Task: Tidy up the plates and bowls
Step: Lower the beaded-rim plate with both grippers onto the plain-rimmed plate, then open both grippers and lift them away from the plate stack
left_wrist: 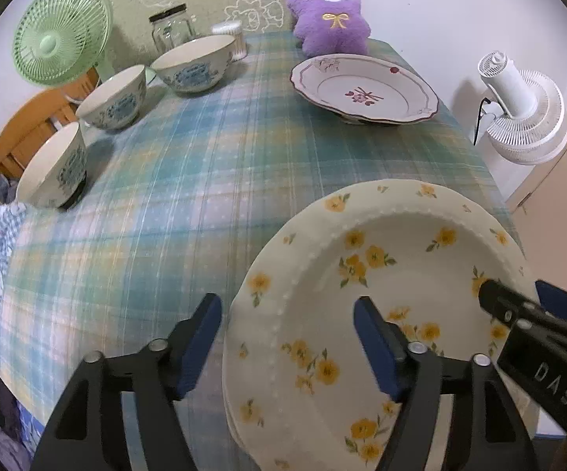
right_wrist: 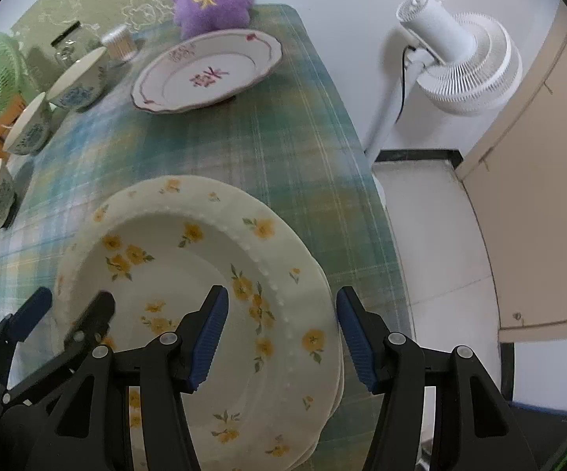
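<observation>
Plaid tablecloth [left_wrist: 189, 180] carries unfinished sorting: yellow plates [left_wrist: 381, 314] stacked at its near edge, straddled rim-wise by both gaping, empty grippers, left [left_wrist: 287, 333] and right [right_wrist: 281, 337], while red plate [left_wrist: 361, 90] and three bowls [left_wrist: 193, 62] wait apart.

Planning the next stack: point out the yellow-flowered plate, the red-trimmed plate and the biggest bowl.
Yellow-flowered plate [left_wrist: 393, 274]: left wrist view, inner well.
Red-trimmed plate [left_wrist: 365, 94]: left wrist view, centre.
Biggest bowl [left_wrist: 195, 72]: left wrist view, outer wall.
</observation>
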